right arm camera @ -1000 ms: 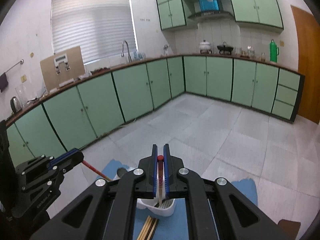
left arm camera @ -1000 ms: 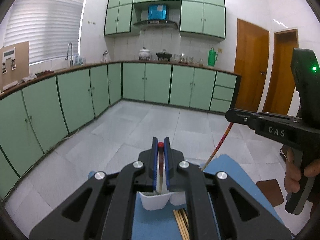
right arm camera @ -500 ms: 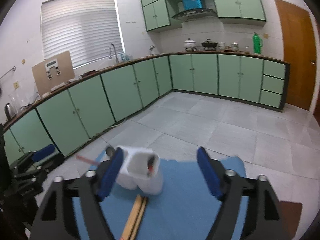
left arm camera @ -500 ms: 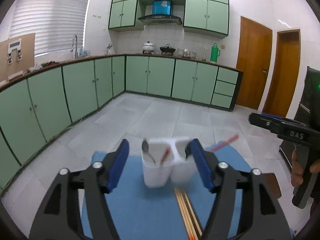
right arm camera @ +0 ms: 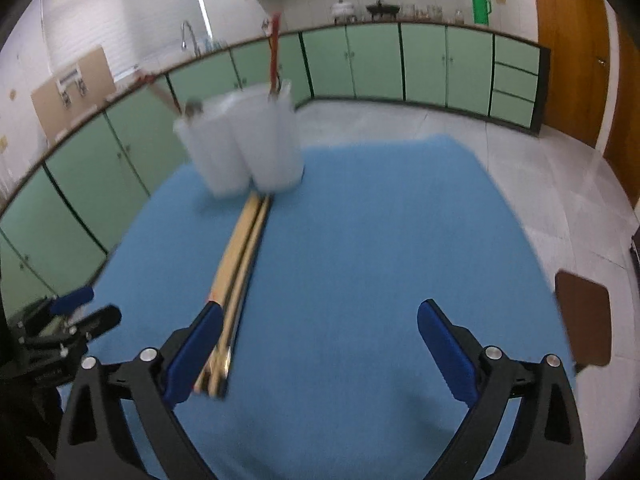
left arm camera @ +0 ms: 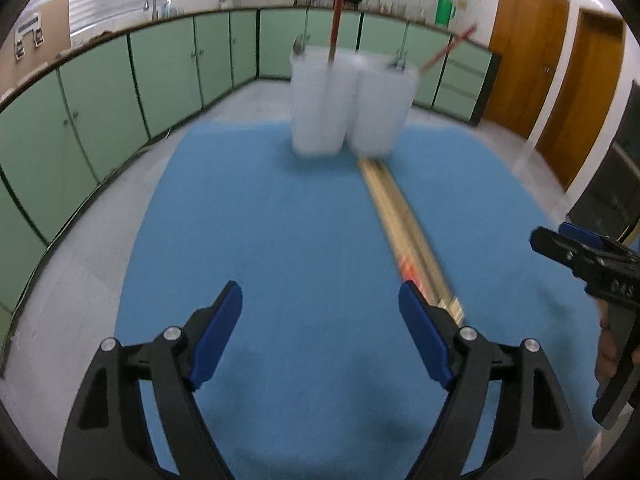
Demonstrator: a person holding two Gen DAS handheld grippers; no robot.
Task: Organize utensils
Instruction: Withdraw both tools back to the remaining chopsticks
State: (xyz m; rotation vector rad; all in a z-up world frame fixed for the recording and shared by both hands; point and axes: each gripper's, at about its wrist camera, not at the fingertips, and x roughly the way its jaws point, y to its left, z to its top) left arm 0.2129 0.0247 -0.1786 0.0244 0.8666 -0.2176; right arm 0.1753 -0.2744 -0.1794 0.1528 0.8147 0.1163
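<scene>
Left tongs (left arm camera: pixel 320 312) were seen spreading, nothing pinched, only blue tabletop cover (left arm camera: pixel 280 220) between the blue pads. Right tongs (right arm camera: pixel 320 328) were likewise spreading and empty. A bundle of wooden chopsticks (left arm camera: pixel 404 232) was laid flat just beside the left tongs' right pad and just beside the right tongs' left pad (right arm camera: pixel 192 344), running away ahead. Its far end was met by the white utensil holder (left arm camera: pixel 348 108), upright, red-handled utensils (left arm camera: pixel 335 20) stood inside. Frames were blurred.
</scene>
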